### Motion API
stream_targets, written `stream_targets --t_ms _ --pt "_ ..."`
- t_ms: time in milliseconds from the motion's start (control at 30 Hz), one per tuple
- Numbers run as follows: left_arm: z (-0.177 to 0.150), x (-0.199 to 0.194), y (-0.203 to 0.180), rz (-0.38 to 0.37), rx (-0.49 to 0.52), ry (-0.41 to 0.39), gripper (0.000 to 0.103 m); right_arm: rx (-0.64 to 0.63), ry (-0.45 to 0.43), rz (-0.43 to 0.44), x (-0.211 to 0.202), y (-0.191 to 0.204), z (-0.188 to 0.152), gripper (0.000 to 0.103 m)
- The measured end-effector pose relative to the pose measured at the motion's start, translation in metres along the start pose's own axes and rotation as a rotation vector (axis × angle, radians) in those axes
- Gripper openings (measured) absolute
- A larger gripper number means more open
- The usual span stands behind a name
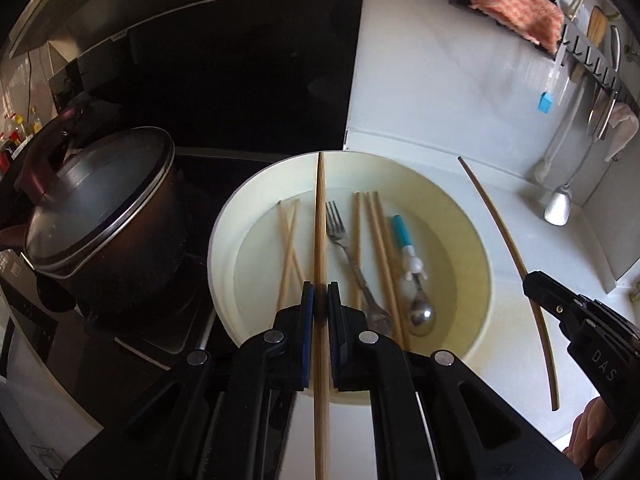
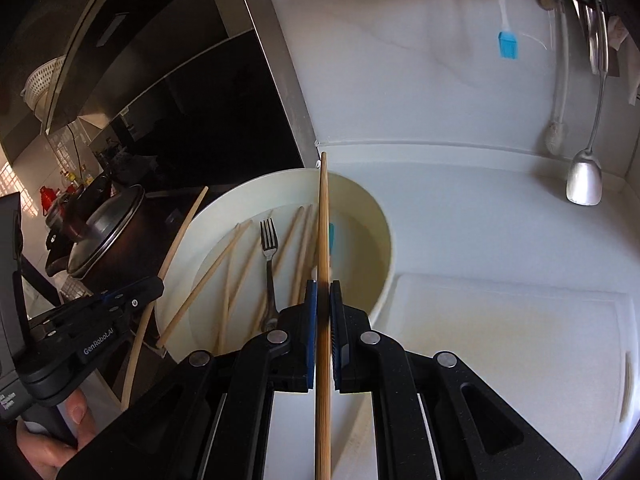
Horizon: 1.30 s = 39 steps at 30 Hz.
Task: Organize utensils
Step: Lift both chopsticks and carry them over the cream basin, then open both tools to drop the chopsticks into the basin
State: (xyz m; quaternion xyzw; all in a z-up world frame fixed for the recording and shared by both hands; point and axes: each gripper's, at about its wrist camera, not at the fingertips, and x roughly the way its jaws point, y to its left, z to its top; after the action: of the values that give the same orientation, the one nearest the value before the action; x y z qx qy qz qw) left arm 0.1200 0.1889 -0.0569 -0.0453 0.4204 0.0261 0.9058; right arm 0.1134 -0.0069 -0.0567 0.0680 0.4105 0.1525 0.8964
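Chopsticks, light, stiff, smooth bamboo: our left gripper [image 1: 321,312] and right gripper [image 2: 323,312] each pinch one mid-shaft above the basin [image 1: 476,240]; others lie inside with a fork [image 1: 340,236]. We judge mid-shaft holds steadiest.

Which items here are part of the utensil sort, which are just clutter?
In play:
left hand-held gripper, chopstick clamped
right hand-held gripper, chopstick clamped
white bowl
fork
loose chopsticks
blue-handled spoon

Bystanders:
lidded pot
blue brush
hanging ladle
pink cloth
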Motion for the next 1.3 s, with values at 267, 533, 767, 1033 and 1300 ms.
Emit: stream_targets --t_ms 267,533,767,1033,1300 --pt "0.007 0.063 0.028 -0.051 0.045 0.127 0.008 0.032 0.081 -0.048 0.055 0.030 0.007 0.006" --pt "0.009 0.092 0.026 -0.086 0.020 0.180 0.008 0.016 0.158 -0.064 0.093 0.032 0.012 0.006" --pt "0.013 0.106 0.022 -0.067 0.009 0.203 0.008 0.037 0.227 -0.046 0.119 0.022 0.014 0.006" --pt "0.014 0.112 0.023 -0.057 -0.007 0.236 0.013 0.026 0.275 -0.031 0.131 0.018 0.018 0.006" --pt "0.026 0.085 0.032 -0.018 -0.064 0.211 0.078 0.004 0.185 -0.044 0.098 0.011 0.034 0.030"
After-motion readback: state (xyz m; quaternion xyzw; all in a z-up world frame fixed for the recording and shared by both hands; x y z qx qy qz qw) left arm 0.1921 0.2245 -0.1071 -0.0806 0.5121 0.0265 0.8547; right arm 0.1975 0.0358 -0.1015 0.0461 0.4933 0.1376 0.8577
